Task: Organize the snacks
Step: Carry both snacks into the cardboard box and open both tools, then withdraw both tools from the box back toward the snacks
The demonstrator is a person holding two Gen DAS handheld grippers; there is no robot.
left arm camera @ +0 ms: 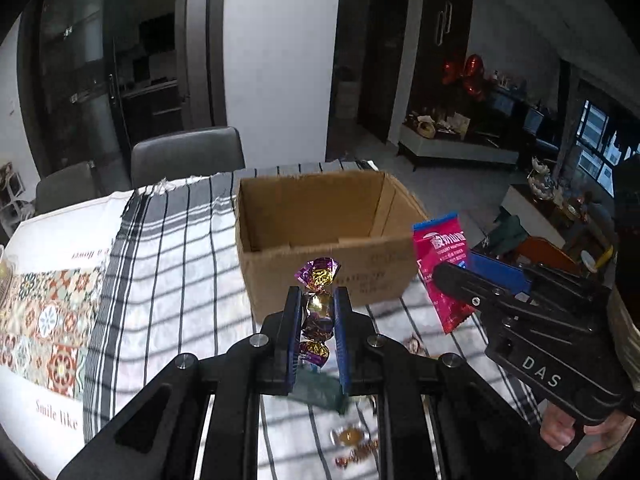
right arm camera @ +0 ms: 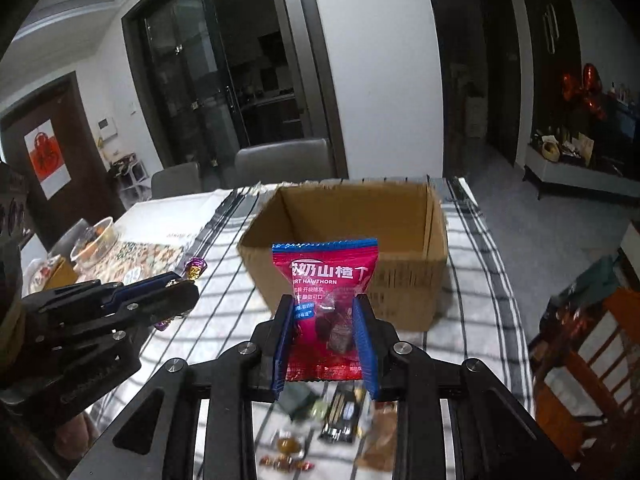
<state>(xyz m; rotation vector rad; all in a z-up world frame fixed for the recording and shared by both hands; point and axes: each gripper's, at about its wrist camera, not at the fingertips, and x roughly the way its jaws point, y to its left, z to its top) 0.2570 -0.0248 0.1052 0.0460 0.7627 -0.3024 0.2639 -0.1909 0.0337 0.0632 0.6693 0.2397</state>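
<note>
My left gripper is shut on a purple-and-gold foil candy, held above the striped cloth just short of the open cardboard box. My right gripper is shut on a red snack packet with a blue top edge, also raised in front of the box. In the left wrist view the right gripper shows at the right with the red packet. In the right wrist view the left gripper shows at the left with the candy. The box looks empty inside.
Several loose wrapped candies and small packets lie on the striped tablecloth below the grippers. A glass bowl stands at the table's left. Grey chairs stand behind the table. A person's hand grips the right tool.
</note>
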